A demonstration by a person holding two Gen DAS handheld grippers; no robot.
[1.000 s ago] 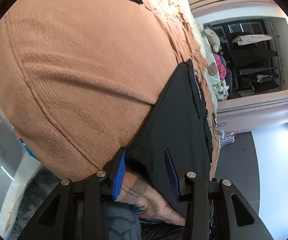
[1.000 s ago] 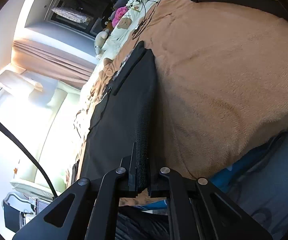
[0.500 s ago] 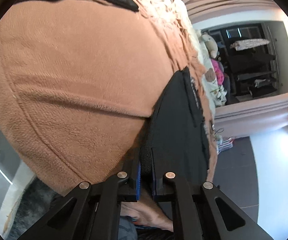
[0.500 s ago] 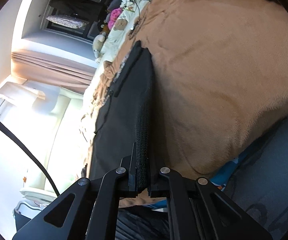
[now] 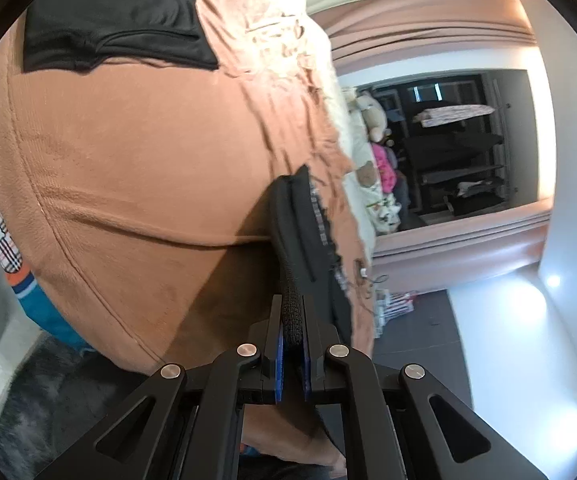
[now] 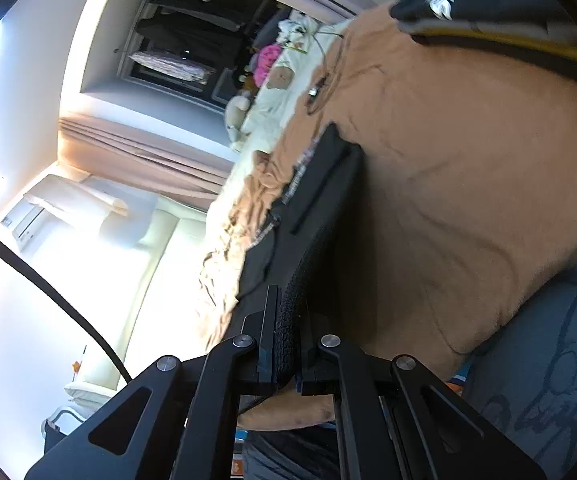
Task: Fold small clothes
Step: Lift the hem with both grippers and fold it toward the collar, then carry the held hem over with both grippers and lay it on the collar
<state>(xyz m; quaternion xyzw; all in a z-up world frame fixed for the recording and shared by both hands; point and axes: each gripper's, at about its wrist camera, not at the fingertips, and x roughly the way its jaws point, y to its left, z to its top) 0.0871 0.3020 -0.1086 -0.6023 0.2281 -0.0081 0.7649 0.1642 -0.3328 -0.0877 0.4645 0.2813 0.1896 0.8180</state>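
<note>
Left tool [image 5: 292, 336]: tilted slightly downward, pads pressed onto the ribbed edge of the black garment [image 5: 304, 220].
Right tool [image 6: 286, 336]: similar tilt, pinching the same edge.
Black garment [image 6: 316, 200]: partly raised above the brown blanket [image 5: 136, 160], long axis running away from both tools.

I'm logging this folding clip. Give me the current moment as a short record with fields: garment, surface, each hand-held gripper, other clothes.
garment: black garment, near edge pinched at two spots
surface: brown blanket
left hand-held gripper: shut on the ribbed hem
right hand-held gripper: shut on the ribbed hem
other clothes: folded black piece farther back; stacked clothes with a yellow layer
</note>
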